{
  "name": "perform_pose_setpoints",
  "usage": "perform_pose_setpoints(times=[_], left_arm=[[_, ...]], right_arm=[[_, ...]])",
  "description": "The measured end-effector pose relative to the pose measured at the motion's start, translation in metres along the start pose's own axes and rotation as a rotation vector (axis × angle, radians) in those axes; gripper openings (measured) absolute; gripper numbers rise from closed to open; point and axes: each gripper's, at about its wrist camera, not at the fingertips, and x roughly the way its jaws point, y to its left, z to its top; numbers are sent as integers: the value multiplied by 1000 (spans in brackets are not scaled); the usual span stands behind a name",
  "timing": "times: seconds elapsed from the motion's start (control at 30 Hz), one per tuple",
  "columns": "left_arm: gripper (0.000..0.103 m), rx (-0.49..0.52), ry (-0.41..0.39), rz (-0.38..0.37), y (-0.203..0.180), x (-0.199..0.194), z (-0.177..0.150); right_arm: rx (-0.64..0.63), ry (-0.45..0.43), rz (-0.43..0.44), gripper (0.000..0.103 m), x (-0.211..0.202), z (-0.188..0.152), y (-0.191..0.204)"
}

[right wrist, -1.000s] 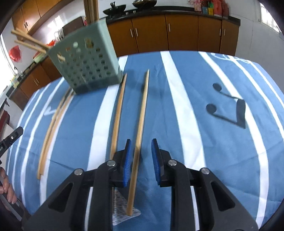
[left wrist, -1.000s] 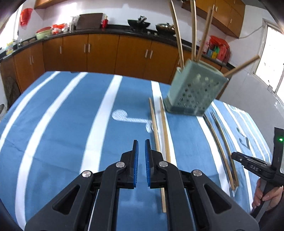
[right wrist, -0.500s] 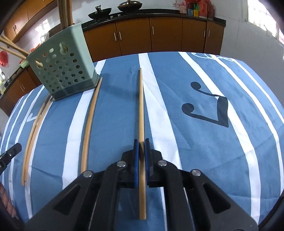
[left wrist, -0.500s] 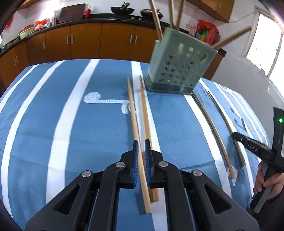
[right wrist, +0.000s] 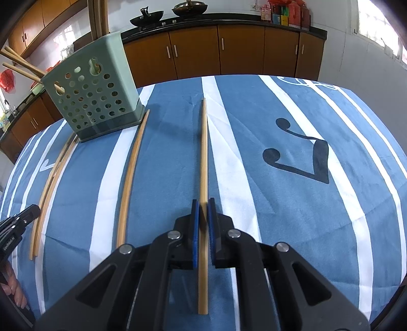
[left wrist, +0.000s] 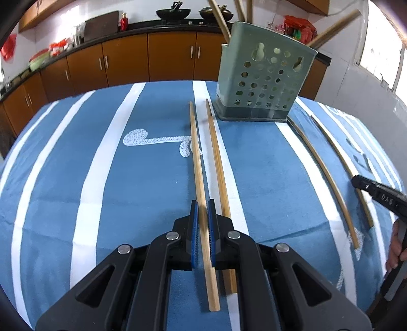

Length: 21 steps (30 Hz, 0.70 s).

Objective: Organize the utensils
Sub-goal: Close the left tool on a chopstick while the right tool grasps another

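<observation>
A pale green perforated utensil holder (left wrist: 264, 84) stands at the far side of the blue striped tablecloth, with several chopsticks sticking out of it; it also shows in the right wrist view (right wrist: 94, 99). My left gripper (left wrist: 200, 216) is shut on a wooden chopstick (left wrist: 197, 157); a second chopstick (left wrist: 216, 152) lies just right of it. My right gripper (right wrist: 200, 216) is shut on another chopstick (right wrist: 203, 147), with one more chopstick (right wrist: 132, 168) lying to its left. The right gripper shows at the left wrist view's right edge (left wrist: 376, 193).
Two chopsticks (left wrist: 328, 175) lie to the right of the holder in the left wrist view. Brown kitchen cabinets (left wrist: 127, 61) and a counter with woks (right wrist: 147, 17) stand behind the table. The left gripper shows at the right wrist view's left edge (right wrist: 15, 224).
My left gripper moved right onto the left chopstick of its pair and now grips it. My right gripper closed on its chopstick a half second ago and still holds it.
</observation>
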Motion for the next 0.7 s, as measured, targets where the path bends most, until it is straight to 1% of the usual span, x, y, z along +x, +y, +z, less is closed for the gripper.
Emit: perform_pose_setpoints(times=[0.07, 0.2, 0.3, 0.37, 0.43, 0.5, 0.57, 0.7], left_arm=[[8, -1, -5, 17, 1, 0, 0], [8, -79, -4, 50, 21, 3, 6], [8, -145, -4, 66, 41, 4, 10], [8, -184, -7, 57, 51, 4, 11], [8, -215, -9, 27, 59, 4, 11], [8, -224, -8, 7, 61, 4, 9], [8, -217, -17, 3, 61, 5, 7], [8, -219, -17, 1, 60, 4, 6]], right_arm=[[-11, -2, -3, 9, 0, 0, 2], [-25, -2, 9, 8, 1, 1, 3], [-62, -3, 30, 8, 3, 3, 9], [-91, -9, 21, 8, 5, 4, 14], [-95, -16, 8, 8, 7, 7, 15], [-76, -17, 0, 8, 9, 9, 11], [-65, -19, 0, 8, 10, 10, 9], [-82, -41, -18, 8, 10, 7, 12]])
